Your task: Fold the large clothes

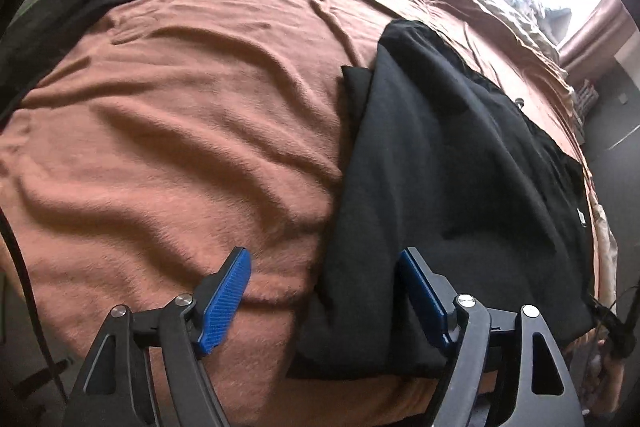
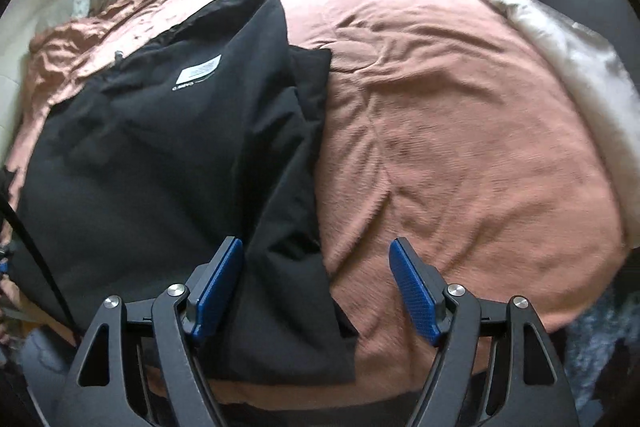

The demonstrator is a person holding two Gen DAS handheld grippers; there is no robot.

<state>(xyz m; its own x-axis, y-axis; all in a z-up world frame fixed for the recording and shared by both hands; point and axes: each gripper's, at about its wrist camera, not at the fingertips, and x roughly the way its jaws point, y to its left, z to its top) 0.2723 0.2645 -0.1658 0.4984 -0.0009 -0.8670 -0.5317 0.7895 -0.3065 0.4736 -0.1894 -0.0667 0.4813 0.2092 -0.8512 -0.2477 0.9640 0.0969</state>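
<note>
From the left wrist view, the left gripper is hanging over the bed with its fingers spread wide and holding nothing. The near left edge of the black garment is lying under the gap between them. The garment is sitting on the brown blanket, filling the picture from about 1 o'clock down to 5 o'clock. Its long axis is running from the near edge at 6 o'clock away toward 1 o'clock, and it already looks folded lengthwise into a narrow strip. A second dark piece of cloth is lying apart at 10 o'clock; what it is I cannot tell.

From the right wrist view, the right gripper is also standing wide and empty, straddling the garment's near right edge. The garment is stretching from 6 o'clock toward 11 o'clock, with a white label toward the far end.

I judge the step to be the approach for a crosswise fold: next, both grippers should be closing on the near corners together and carrying them toward the far end.
</note>
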